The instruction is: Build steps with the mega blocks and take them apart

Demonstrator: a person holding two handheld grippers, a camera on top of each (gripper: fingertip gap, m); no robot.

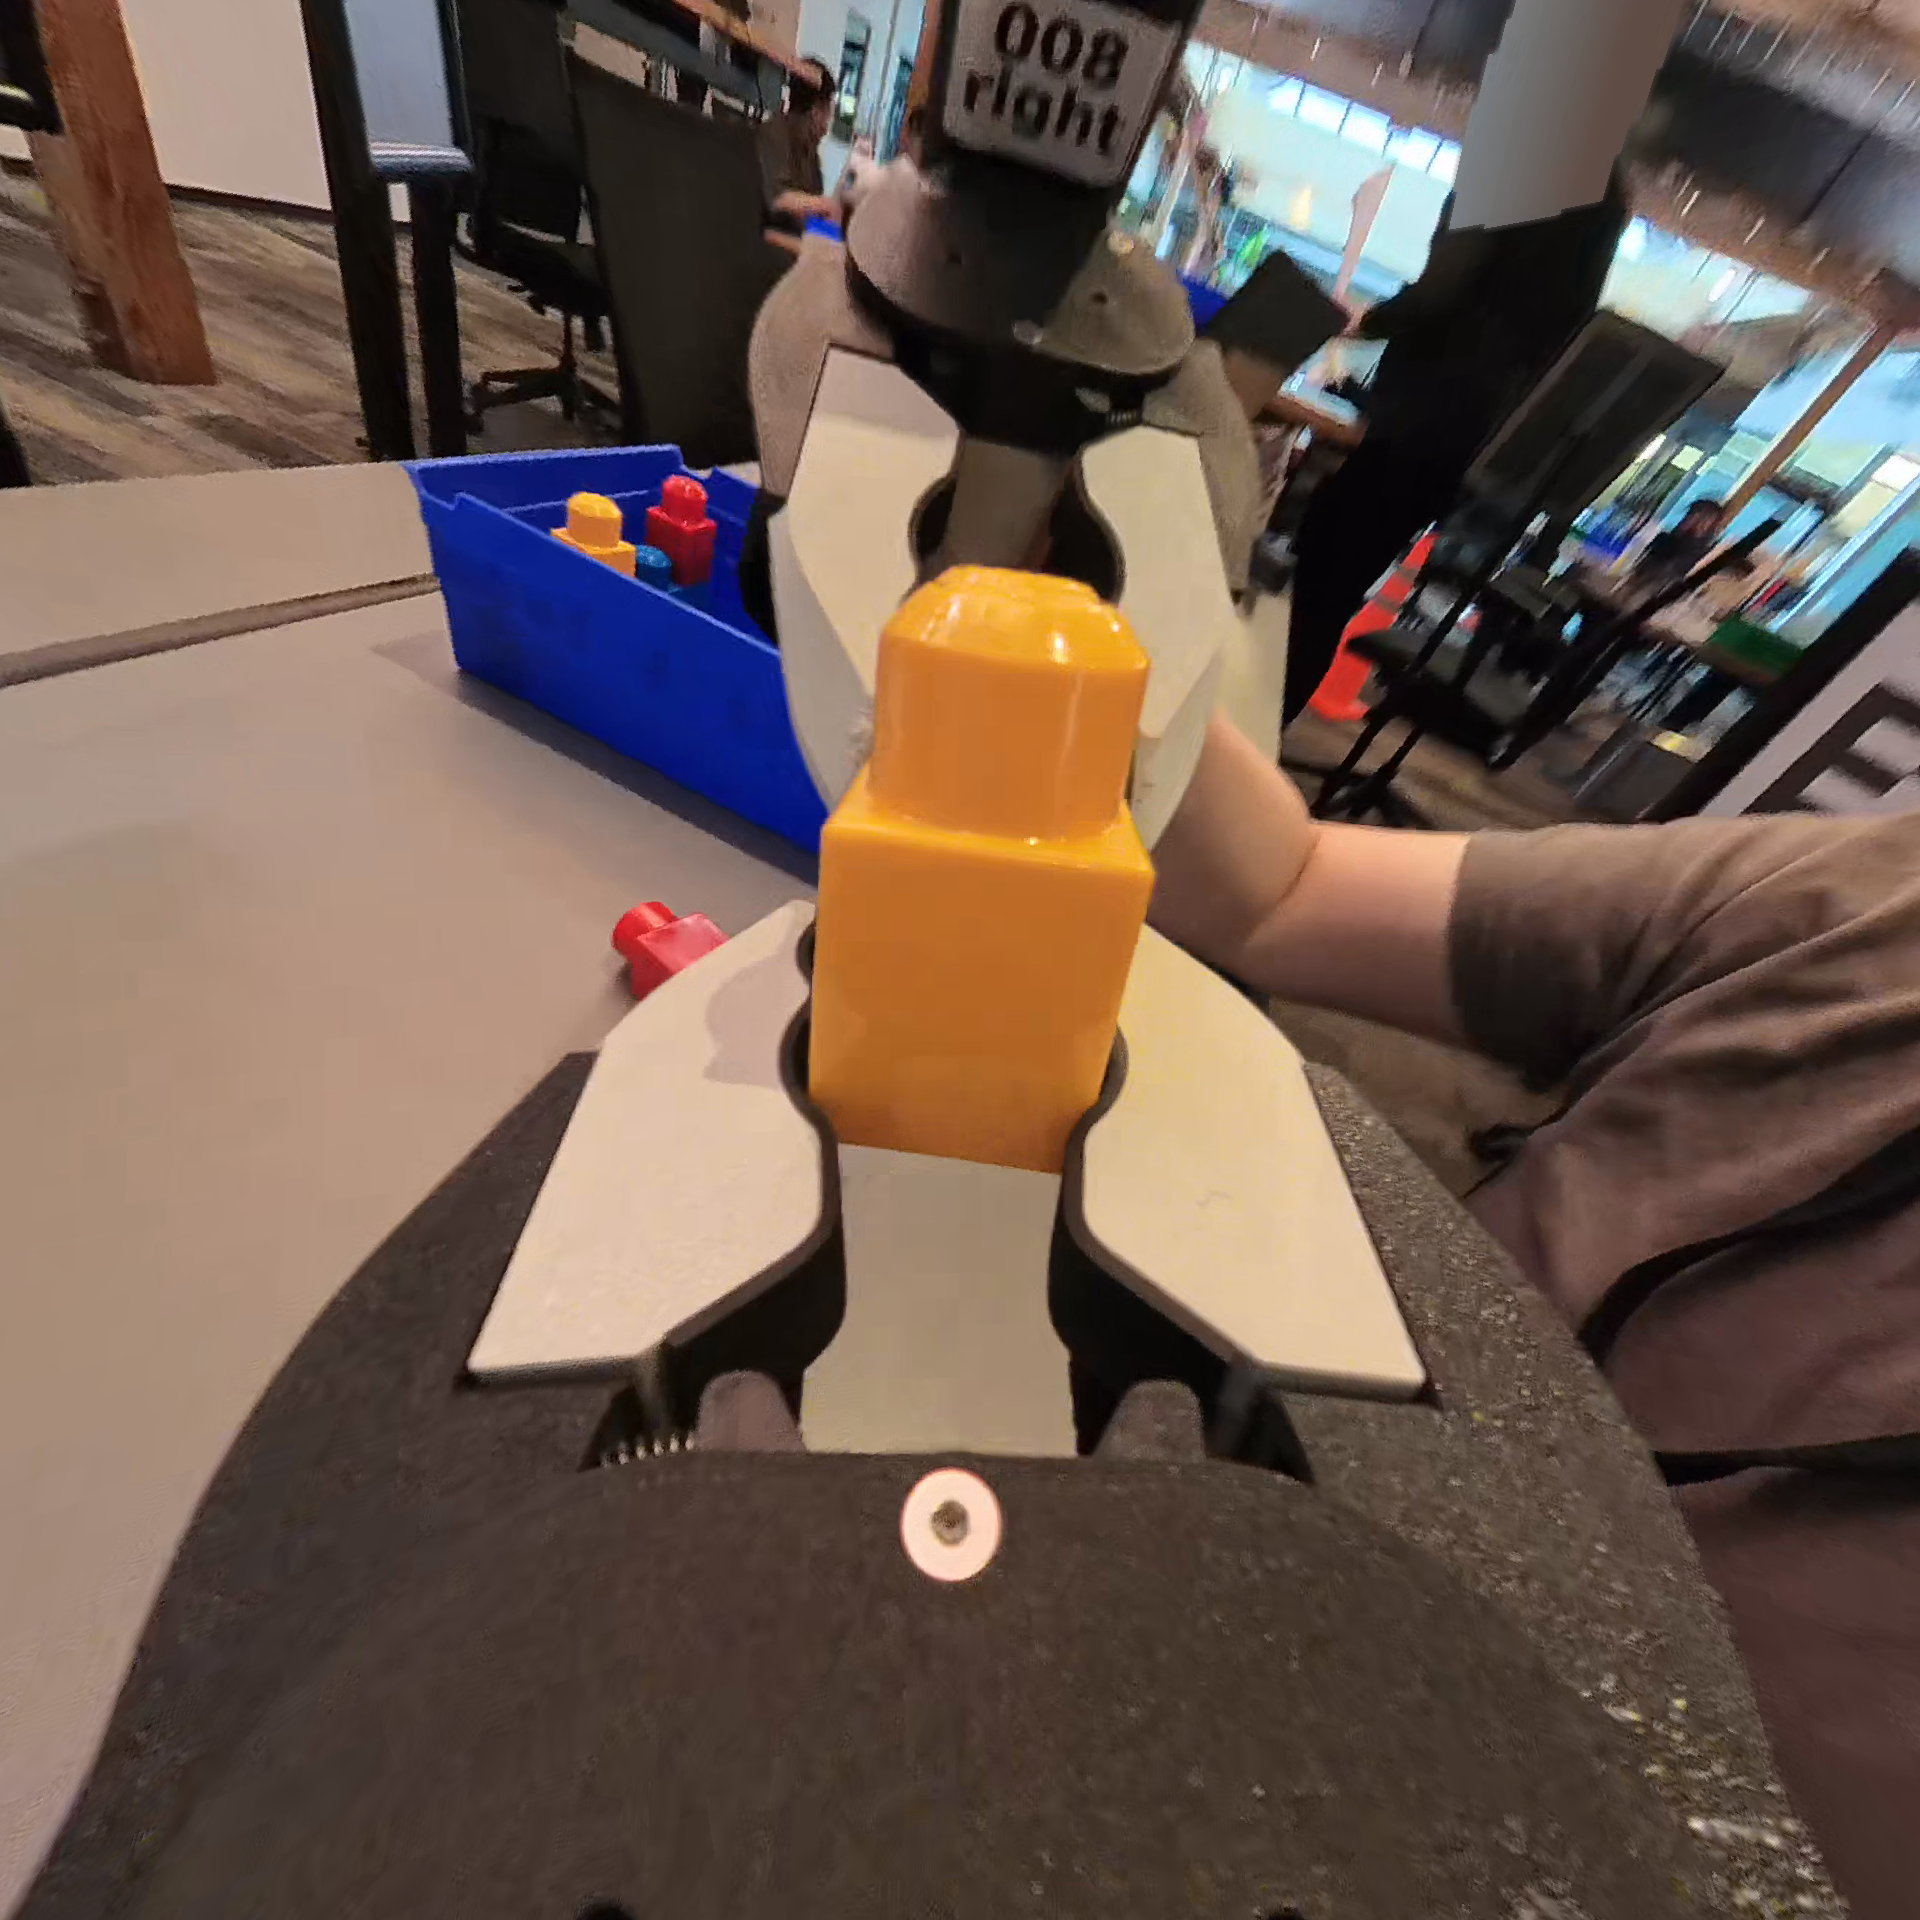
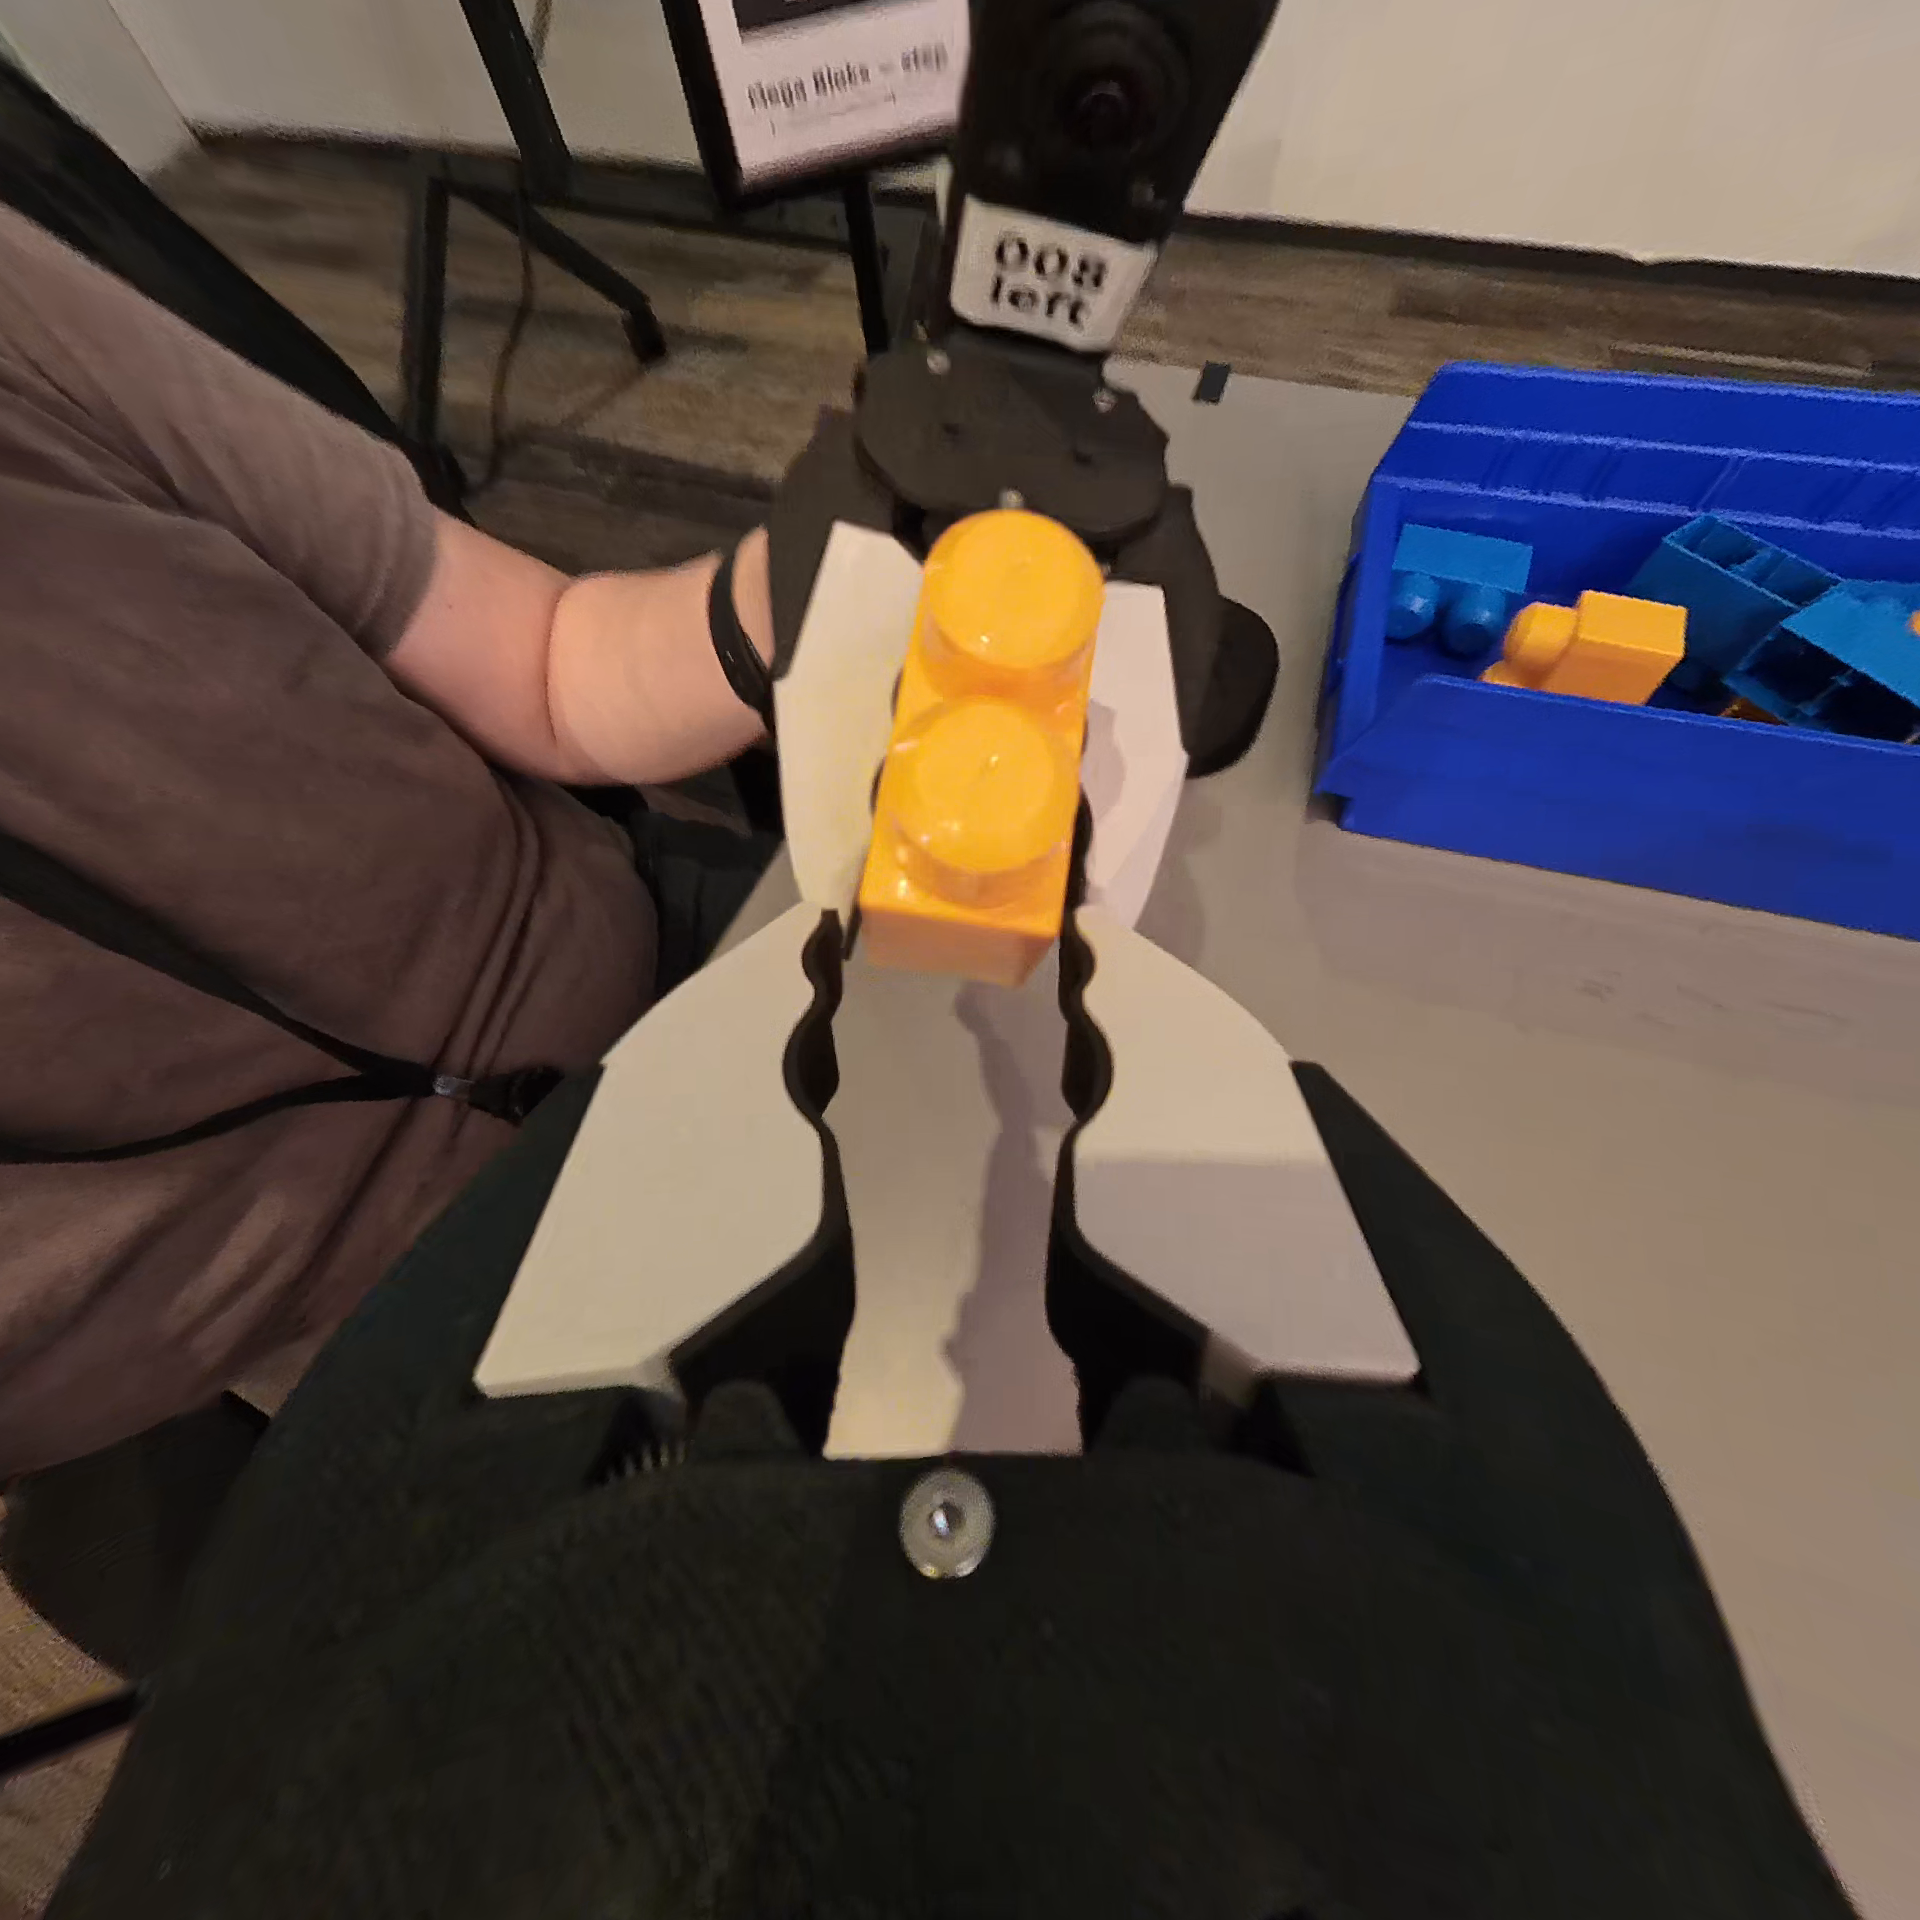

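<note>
- The left tool [image 1: 971, 1029] is clamped on the lower body of a yellow two-stud mega block [image 1: 982, 935], its white fingers [image 1: 686, 1143] pressing the block's two sides.
- From the right wrist view, the same yellow block [image 2: 977, 769] is seen from above, both round studs showing in a row, held up off the grey surface [image 2: 1455, 1091].
- The right tool [image 2: 961, 935] meets the block from the opposite end; its fingertips sit against the sides of the near end, closed onto the block.
- In the left wrist view the right tool [image 1: 997, 665] stands behind the block's stud, tips flanking it.
- So the block is held between the two tools, gripped at both ends, above the surface near its edge.
- A blue bin [image 2: 1558, 810] rests on the surface to the right tool's right, holding blue and yellow blocks [image 2: 1590, 649].
- A loose red block [image 1: 665, 940] lies tipped over on the surface, between the bin [image 1: 613, 644] and the left tool.
- A person's forearm [image 1: 1299, 883] in a brown sleeve reaches in behind the right tool.
</note>
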